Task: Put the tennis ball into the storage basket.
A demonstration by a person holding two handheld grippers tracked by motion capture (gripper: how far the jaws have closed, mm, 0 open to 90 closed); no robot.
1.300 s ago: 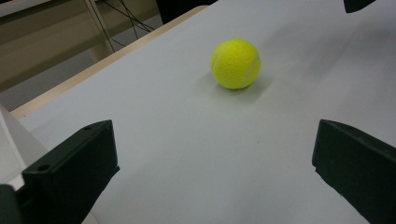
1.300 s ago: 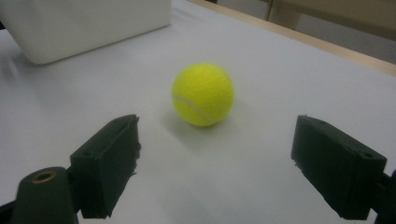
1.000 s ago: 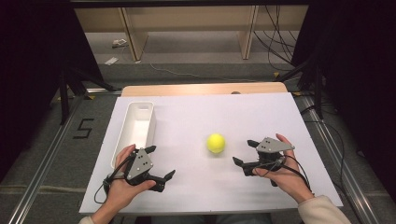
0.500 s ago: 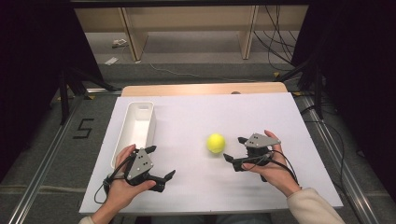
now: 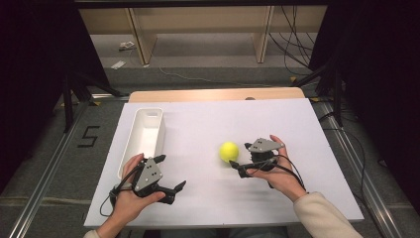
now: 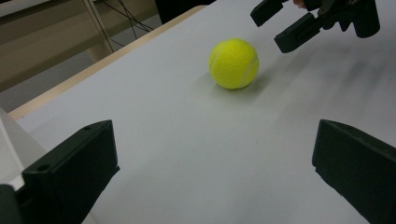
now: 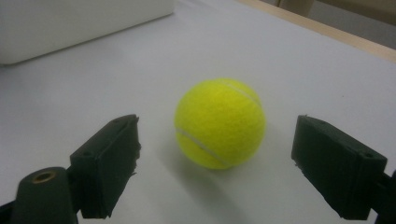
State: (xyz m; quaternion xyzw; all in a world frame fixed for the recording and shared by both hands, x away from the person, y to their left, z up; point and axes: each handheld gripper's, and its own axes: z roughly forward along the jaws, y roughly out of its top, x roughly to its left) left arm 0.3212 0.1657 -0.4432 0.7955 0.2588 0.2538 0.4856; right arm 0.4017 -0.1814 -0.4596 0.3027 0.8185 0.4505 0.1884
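A yellow tennis ball [image 5: 229,151] lies on the white table top [image 5: 208,124], right of the middle. My right gripper [image 5: 239,155] is open just to the right of the ball, with its jaws pointing left at it. In the right gripper view the ball [image 7: 219,122] sits close ahead between the two black pads [image 7: 109,163], apart from both. My left gripper [image 5: 172,171] rests open near the front left edge, with nothing between its jaws. In the left gripper view the ball [image 6: 234,63] lies farther off, with the right gripper [image 6: 280,25] beyond it.
A long white tray [image 5: 159,134] lies lengthwise along the table's left side, just behind my left hand; it looks empty. A wooden strip [image 5: 213,94] runs along the far edge. Cables and shelf legs are on the floor beyond.
My right gripper has moved left across the table and now stands right at the ball. The left gripper and the ball have stayed where they were.
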